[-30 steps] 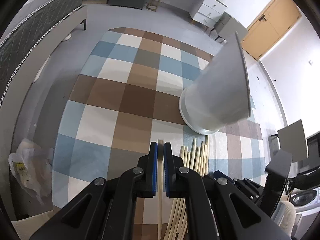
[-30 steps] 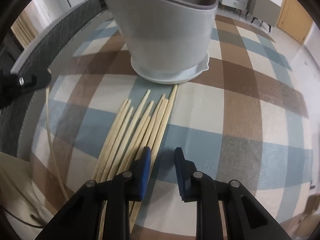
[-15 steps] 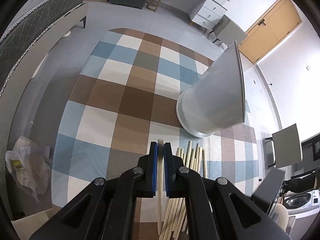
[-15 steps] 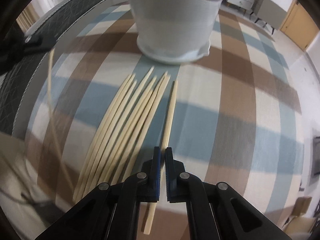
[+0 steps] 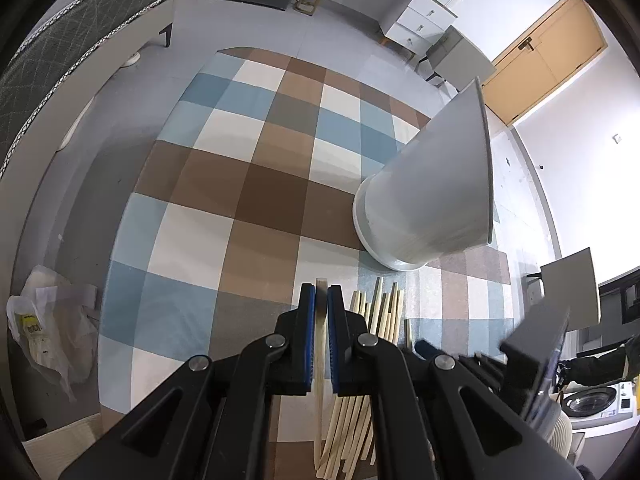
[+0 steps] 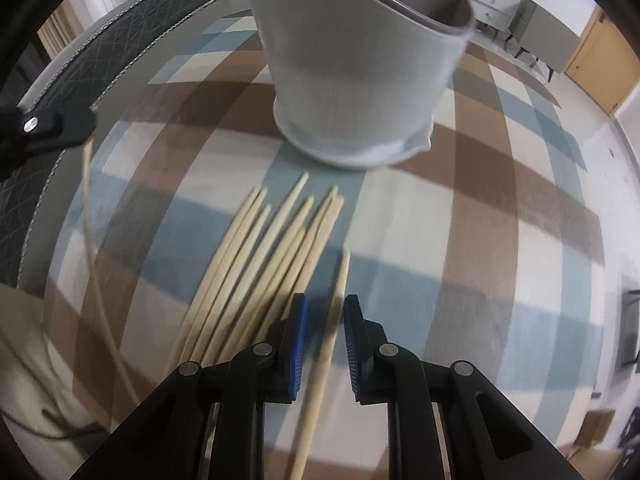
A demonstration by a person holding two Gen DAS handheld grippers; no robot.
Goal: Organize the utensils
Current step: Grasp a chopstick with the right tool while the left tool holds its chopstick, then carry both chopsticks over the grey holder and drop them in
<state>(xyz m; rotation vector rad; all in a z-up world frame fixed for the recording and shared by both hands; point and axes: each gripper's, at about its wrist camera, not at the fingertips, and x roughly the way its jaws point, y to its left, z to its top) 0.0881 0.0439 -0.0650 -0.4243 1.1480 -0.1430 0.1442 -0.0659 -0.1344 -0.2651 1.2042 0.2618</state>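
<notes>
My left claw (image 5: 318,300) is clamped on 1 chopstick (image 5: 319,356), ready for the grey holder (image 6: 360,68) at the table's far side. My right claw (image 6: 325,312) is opening around a stray chopstick (image 6: 328,344), untouched, just right of the bundle (image 6: 260,272).

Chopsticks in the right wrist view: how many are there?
9 chopsticks: seven fanned on the cloth before the holder, one loose between the opening right tongs, one gripped by the left tongs. Overlap may hide more.

utensil holder (image 6: 360,80) ahead — tablecloth (image 6: 500,248) right clear
</notes>
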